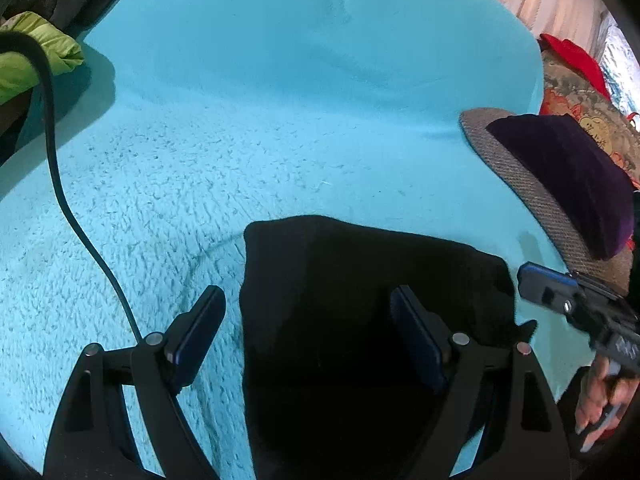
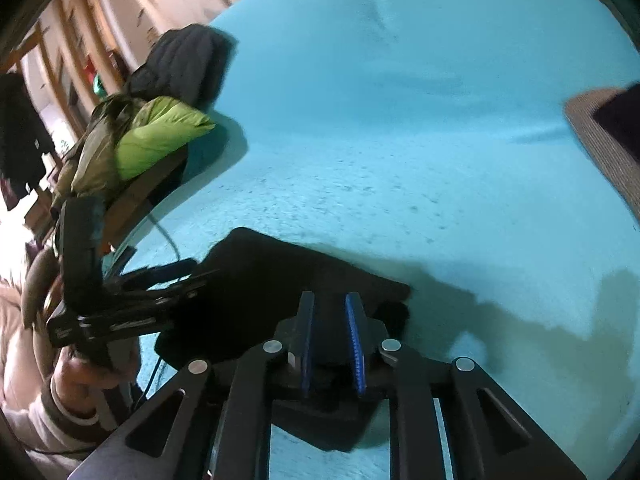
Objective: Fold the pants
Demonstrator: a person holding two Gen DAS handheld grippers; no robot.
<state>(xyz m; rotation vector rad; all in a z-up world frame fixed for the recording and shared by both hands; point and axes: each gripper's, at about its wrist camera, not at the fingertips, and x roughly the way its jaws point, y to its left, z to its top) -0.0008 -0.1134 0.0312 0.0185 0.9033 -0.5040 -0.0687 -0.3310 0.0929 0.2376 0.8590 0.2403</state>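
The black pants (image 1: 360,304) lie folded into a compact rectangle on the turquoise fleece blanket (image 1: 240,120). My left gripper (image 1: 308,300) is open, its fingers wide apart over the left part of the pants, holding nothing. In the right wrist view the pants (image 2: 280,272) show as a dark bundle. My right gripper (image 2: 330,304) has its jaws close together with a narrow gap, over the right edge of the pants; whether it pinches cloth is unclear. The right gripper also shows at the right edge of the left wrist view (image 1: 568,300).
A green cushion (image 2: 156,136) and a dark jacket (image 2: 184,64) lie at the blanket's left edge. A grey woven mat with a purple cushion (image 1: 568,176) sits at the right. A black cable (image 1: 60,184) trails across the blanket.
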